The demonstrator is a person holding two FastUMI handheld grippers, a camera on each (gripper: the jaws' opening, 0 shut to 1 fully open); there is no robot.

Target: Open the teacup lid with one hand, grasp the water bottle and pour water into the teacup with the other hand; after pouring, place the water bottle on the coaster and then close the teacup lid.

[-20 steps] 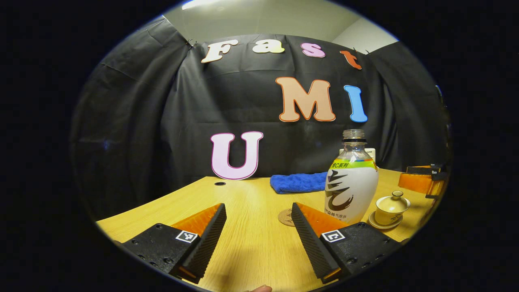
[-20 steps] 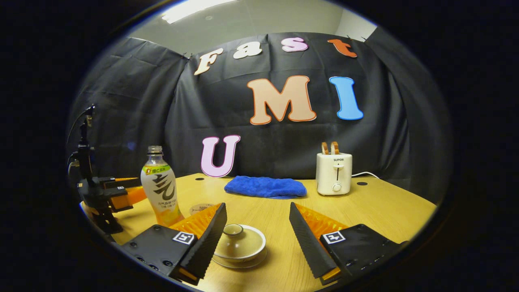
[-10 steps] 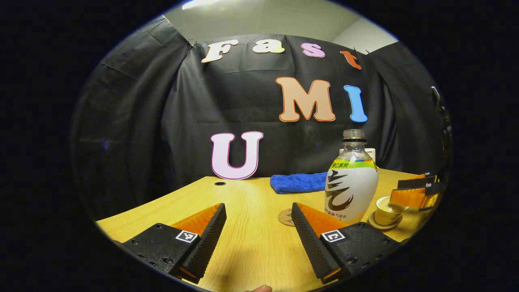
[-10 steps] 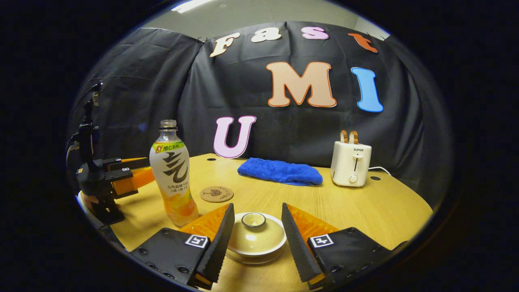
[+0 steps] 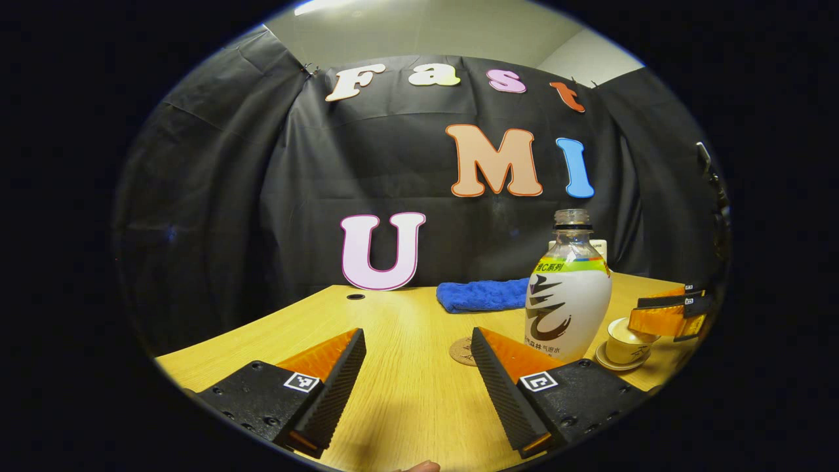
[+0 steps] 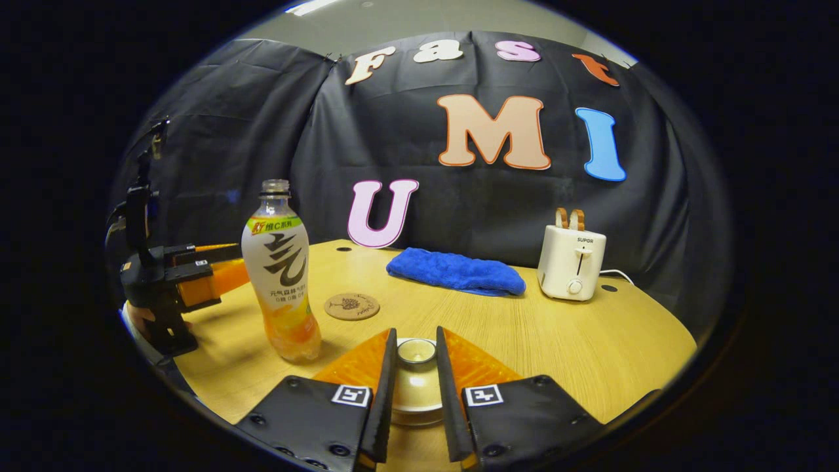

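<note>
Waiting wide open and empty, the left gripper (image 5: 416,387) is hovering over the table (image 5: 406,406), with the water bottle (image 5: 567,288) standing just beyond its right finger, near the coaster (image 6: 352,306). Farther right, the right gripper (image 6: 414,400) is closing both fingers onto the knob of the teacup lid (image 6: 415,352). A glancing pinch is risking the lid slipping, or the teacup (image 5: 623,339) tipping on lift.
</note>
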